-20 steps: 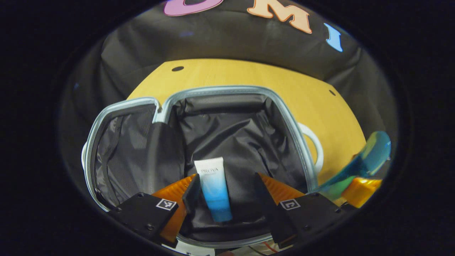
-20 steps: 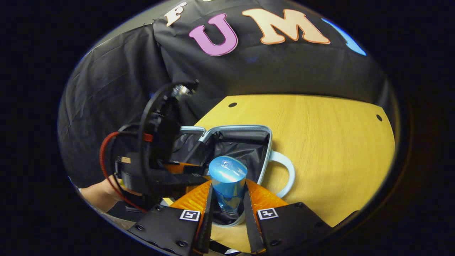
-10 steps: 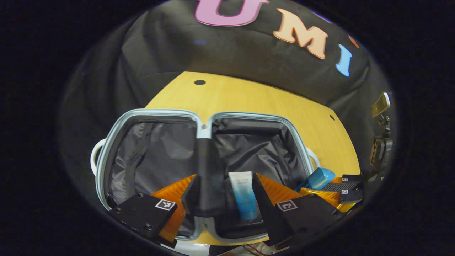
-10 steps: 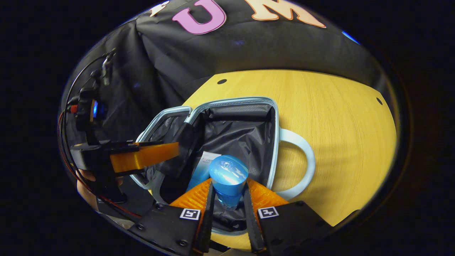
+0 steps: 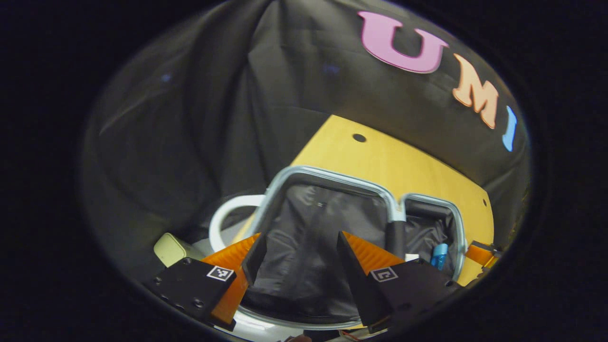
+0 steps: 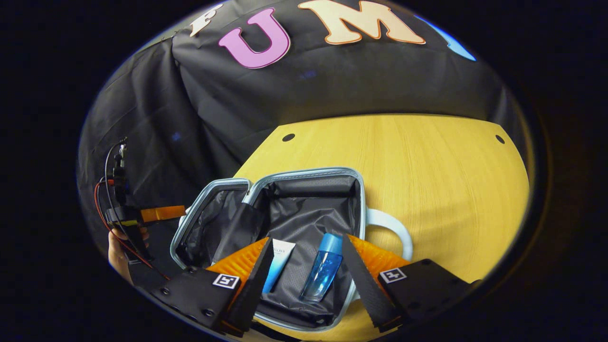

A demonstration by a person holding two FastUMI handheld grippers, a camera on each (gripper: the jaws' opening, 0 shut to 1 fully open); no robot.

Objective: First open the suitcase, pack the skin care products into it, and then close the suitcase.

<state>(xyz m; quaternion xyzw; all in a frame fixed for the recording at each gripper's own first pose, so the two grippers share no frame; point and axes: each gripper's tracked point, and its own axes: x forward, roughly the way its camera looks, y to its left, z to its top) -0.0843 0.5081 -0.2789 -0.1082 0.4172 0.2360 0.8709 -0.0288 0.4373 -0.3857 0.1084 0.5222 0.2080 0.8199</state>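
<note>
since both the right tongs [image 6: 304, 266] and left tongs [image 5: 297, 254] hang released over the open suitcase [image 6: 311, 173], bottle [image 6: 323, 268] and tube [image 6: 280, 261] lying loose inside could slide and jam the lid on closing.

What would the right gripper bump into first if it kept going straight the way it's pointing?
Probably the blue bottle, lying between the open right gripper's fingers in the open suitcase, beside the white tube. Otherwise the suitcase's dark lining; depth is hard to judge.
</note>
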